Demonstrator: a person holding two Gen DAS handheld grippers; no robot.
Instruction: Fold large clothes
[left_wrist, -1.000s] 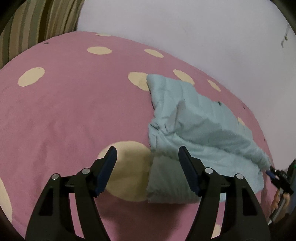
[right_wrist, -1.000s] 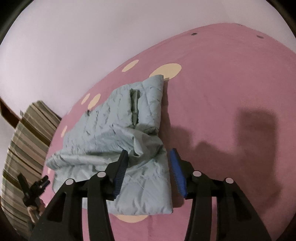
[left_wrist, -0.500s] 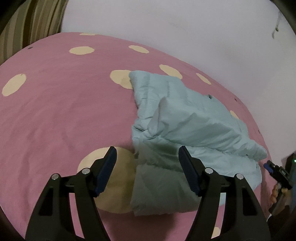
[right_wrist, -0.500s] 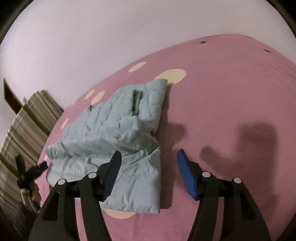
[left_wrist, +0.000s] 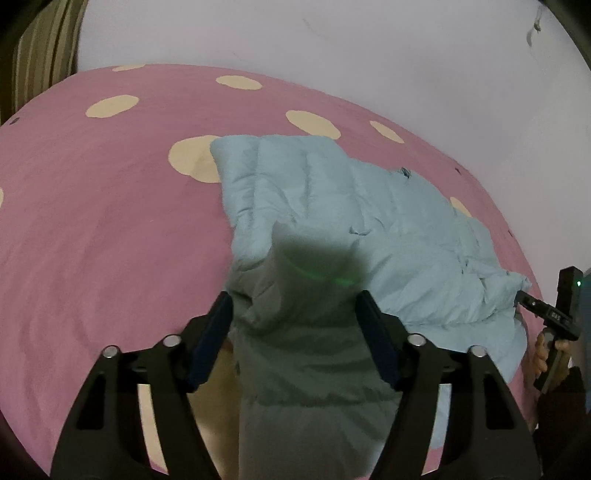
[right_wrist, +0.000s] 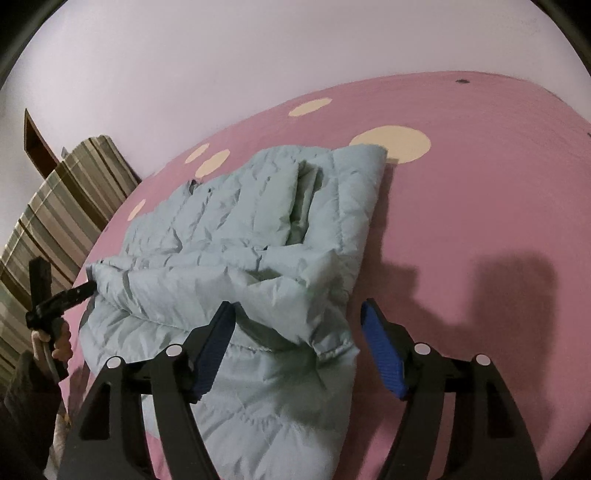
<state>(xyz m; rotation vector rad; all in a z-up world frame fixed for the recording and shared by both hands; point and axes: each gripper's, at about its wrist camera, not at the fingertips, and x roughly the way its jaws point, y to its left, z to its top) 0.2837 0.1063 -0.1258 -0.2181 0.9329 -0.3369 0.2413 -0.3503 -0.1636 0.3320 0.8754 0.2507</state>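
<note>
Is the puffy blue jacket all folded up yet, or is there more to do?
Partly. The jacket already lies doubled over on the pink bedspread, a sleeve laid across it. The left gripper and right gripper both hang open over its near end, holding nothing. It still looks long and lumpy, so probably one more fold and some smoothing remain.

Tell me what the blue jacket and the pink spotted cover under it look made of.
Jacket: likely thin synthetic shell, faint sheen, padded; stitched puffy channels and crisp wrinkles. Cover: seemingly soft matte fabric, maybe fleece or brushed cotton; no shine, faint nap-like streaks.
</note>
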